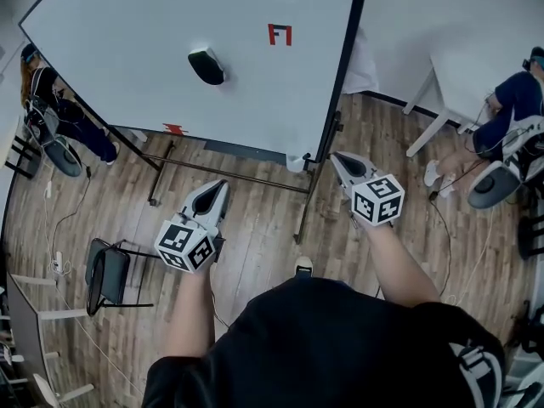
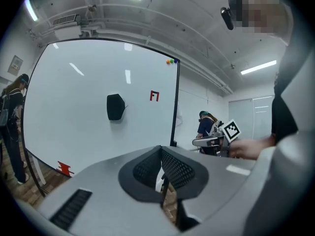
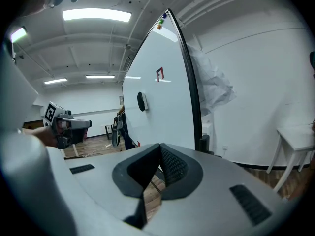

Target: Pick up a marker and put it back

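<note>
The left hand-held gripper (image 1: 223,184) and the right hand-held gripper (image 1: 334,155) both have jaws pressed together on nothing, held in the air facing a standing whiteboard (image 1: 170,49). No view lets me tell where the marker is. 1 black eraser (image 1: 206,65) sticks to the board. Below is a wood floor (image 1: 255,228), with a seated person (image 1: 510,109) at the right.

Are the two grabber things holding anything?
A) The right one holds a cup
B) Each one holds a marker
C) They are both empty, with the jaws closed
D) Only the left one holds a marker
C: the left gripper and the right gripper each show their jaws together in their own views, with nothing between them, only floor past the tips.
</note>
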`<control>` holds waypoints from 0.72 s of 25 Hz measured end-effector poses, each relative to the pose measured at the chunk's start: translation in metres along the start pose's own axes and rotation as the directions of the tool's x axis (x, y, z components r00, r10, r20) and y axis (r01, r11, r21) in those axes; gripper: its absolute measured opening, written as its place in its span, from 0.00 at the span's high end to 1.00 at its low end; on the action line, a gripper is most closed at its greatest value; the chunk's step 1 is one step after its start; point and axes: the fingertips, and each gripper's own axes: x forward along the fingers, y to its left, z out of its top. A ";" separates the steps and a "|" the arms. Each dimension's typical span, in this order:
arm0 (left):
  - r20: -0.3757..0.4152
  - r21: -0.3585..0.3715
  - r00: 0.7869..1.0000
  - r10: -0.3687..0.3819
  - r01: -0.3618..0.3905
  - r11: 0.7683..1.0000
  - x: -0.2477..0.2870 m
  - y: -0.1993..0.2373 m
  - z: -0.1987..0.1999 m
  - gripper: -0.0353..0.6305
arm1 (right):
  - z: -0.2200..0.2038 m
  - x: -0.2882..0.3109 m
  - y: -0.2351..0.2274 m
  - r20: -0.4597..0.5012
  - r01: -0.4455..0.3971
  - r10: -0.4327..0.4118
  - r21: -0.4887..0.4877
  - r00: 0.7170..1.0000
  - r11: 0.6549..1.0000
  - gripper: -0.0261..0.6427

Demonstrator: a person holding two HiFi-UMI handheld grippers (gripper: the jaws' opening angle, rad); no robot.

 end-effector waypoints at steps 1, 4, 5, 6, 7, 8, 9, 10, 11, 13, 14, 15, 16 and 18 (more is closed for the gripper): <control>-0.001 -0.003 1.000 0.006 -0.006 1.000 0.007 0.003 0.001 0.93 | 0.000 0.006 -0.005 -0.001 -0.008 0.008 -0.003 1.000 1.000 0.97; -0.006 -0.008 1.000 0.024 -0.024 1.000 0.028 0.009 0.001 0.93 | -0.001 0.021 -0.020 -0.005 -0.036 0.036 -0.006 0.999 0.999 0.97; -0.008 -0.009 1.000 0.029 -0.029 1.000 0.035 0.010 0.000 0.93 | -0.001 0.025 -0.025 -0.004 -0.047 0.047 -0.006 0.999 0.999 0.97; -0.010 -0.009 0.999 0.034 -0.034 0.999 0.042 0.011 -0.001 0.93 | -0.002 0.029 -0.029 -0.003 -0.059 0.059 -0.007 0.998 0.998 0.97; -0.013 -0.009 0.999 0.039 -0.039 0.999 0.048 0.011 -0.001 0.93 | -0.002 0.032 -0.033 -0.001 -0.070 0.070 -0.009 0.998 0.997 0.97; -0.015 -0.009 0.999 0.043 -0.043 0.999 0.054 0.011 -0.002 0.93 | -0.002 0.035 -0.036 0.000 -0.081 0.082 -0.012 0.997 0.997 0.97; -0.018 -0.008 0.999 0.047 -0.047 0.999 0.059 0.011 -0.002 0.93 | -0.002 0.038 -0.038 0.001 -0.092 0.092 -0.014 0.996 0.996 0.97; -0.020 -0.007 0.999 0.051 -0.051 0.999 0.063 0.010 -0.002 0.93 | -0.002 0.039 -0.041 0.003 -0.103 0.103 -0.017 0.995 0.995 0.97; -0.021 -0.004 0.998 0.055 -0.055 0.998 0.067 0.009 -0.001 0.93 | -0.002 0.041 -0.043 0.004 -0.114 0.114 -0.019 0.993 0.993 0.97; -0.026 0.002 0.998 0.064 -0.063 0.998 0.073 0.007 0.001 0.93 | -0.001 0.045 -0.047 0.006 -0.133 0.133 -0.023 0.991 0.991 0.97; -0.029 0.005 0.997 0.067 -0.067 0.998 0.075 0.007 0.002 0.93 | 0.000 0.046 -0.048 0.006 -0.141 0.141 -0.024 0.990 0.990 0.97; -0.032 0.007 0.997 0.070 -0.070 0.998 0.078 0.006 0.003 0.93 | 0.000 0.048 -0.050 0.006 -0.148 0.148 -0.023 0.989 0.989 0.97; -0.035 0.009 0.997 0.072 -0.072 0.997 0.079 0.005 0.003 0.93 | 0.000 0.049 -0.051 0.007 -0.153 0.153 -0.022 0.988 0.988 0.97; -0.040 0.011 0.996 0.075 -0.074 0.997 0.082 0.003 0.004 0.93 | 0.000 0.050 -0.052 0.010 -0.162 0.162 -0.018 0.987 0.987 0.97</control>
